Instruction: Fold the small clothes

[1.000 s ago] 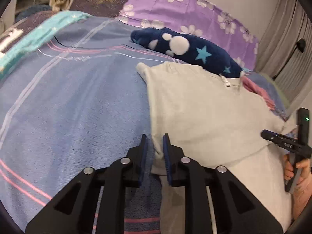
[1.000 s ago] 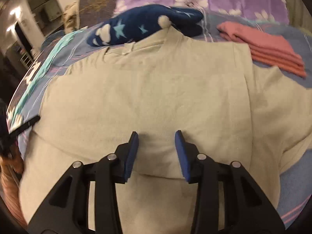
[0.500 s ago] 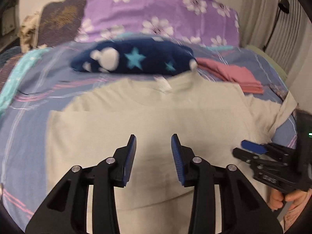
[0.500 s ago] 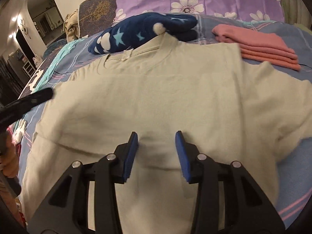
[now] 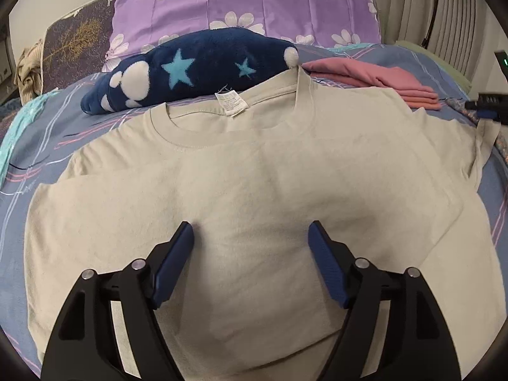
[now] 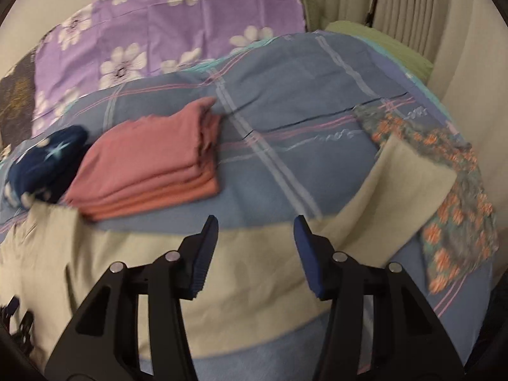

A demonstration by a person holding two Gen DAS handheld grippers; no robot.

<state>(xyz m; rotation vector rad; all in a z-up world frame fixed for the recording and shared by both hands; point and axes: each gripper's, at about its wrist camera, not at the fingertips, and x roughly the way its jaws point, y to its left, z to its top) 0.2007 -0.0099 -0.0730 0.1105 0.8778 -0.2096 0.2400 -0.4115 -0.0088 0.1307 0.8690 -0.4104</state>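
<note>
A beige T-shirt [image 5: 254, 171] lies flat on the bed, collar and label toward the pillows, its left side folded inward. My left gripper [image 5: 250, 231] is open and empty, hovering over the shirt's middle. My right gripper [image 6: 255, 225] is open and empty above the shirt's right edge [image 6: 254, 263], where the right sleeve [image 6: 409, 184] lies spread out on the bed. The right gripper's tip also shows at the right edge of the left wrist view [image 5: 489, 103].
A stack of folded pink clothes [image 6: 152, 171] lies behind the shirt, also in the left wrist view [image 5: 374, 79]. A navy star-patterned plush [image 5: 190, 70] and a purple flowered pillow [image 5: 247, 0] sit at the bed's head. A floral cloth [image 6: 457, 197] lies at right. Curtains [image 6: 397, 0] hang behind.
My left gripper swung from the shirt's left edge to over its middle and opened wide. My right gripper swung right, from the shirt's middle to its right sleeve edge.
</note>
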